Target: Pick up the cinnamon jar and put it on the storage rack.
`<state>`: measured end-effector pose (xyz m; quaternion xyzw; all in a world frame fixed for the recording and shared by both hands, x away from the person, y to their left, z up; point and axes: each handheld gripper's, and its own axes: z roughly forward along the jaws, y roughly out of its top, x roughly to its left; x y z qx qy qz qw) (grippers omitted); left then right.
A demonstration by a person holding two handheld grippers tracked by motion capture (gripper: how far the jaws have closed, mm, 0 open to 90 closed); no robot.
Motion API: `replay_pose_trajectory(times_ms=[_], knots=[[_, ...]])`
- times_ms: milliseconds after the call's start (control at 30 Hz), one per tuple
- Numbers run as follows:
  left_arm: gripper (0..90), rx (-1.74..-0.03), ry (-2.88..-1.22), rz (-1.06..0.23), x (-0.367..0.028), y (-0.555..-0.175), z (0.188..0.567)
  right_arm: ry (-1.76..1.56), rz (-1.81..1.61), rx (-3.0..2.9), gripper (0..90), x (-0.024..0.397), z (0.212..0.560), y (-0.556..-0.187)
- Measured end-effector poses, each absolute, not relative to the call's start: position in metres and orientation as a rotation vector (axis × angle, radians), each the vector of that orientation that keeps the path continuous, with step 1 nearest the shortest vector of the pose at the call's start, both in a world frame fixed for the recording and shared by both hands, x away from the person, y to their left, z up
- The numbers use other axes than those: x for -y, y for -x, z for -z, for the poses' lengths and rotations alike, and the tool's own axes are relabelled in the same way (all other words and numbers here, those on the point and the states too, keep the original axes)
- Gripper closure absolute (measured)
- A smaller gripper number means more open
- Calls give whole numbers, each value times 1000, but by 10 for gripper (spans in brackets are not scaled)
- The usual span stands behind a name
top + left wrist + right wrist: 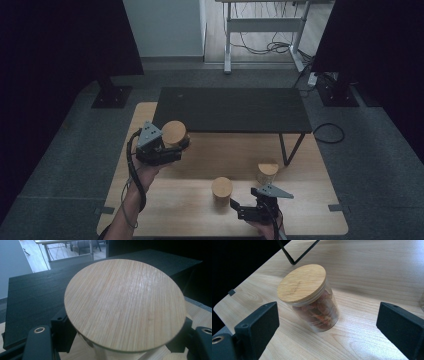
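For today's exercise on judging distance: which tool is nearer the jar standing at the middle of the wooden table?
Right. The right tool sits open just beside that jar; the left tool is farther off, holding another jar.

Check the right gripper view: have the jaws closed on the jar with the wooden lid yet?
No: the right gripper has its jaws wide apart, and the jar stands on the wooden table between and beyond them, untouched.
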<state>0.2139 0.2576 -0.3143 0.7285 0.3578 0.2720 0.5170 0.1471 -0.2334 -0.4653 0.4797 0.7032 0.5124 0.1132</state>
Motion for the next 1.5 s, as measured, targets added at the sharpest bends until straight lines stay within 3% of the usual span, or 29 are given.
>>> replay_pose_trajectory(times_ms=[1500], knots=[[256, -876, -1653, -648, -276, -243, 302, -1364, -1452, -2116, 39, 222, 467, -148]])
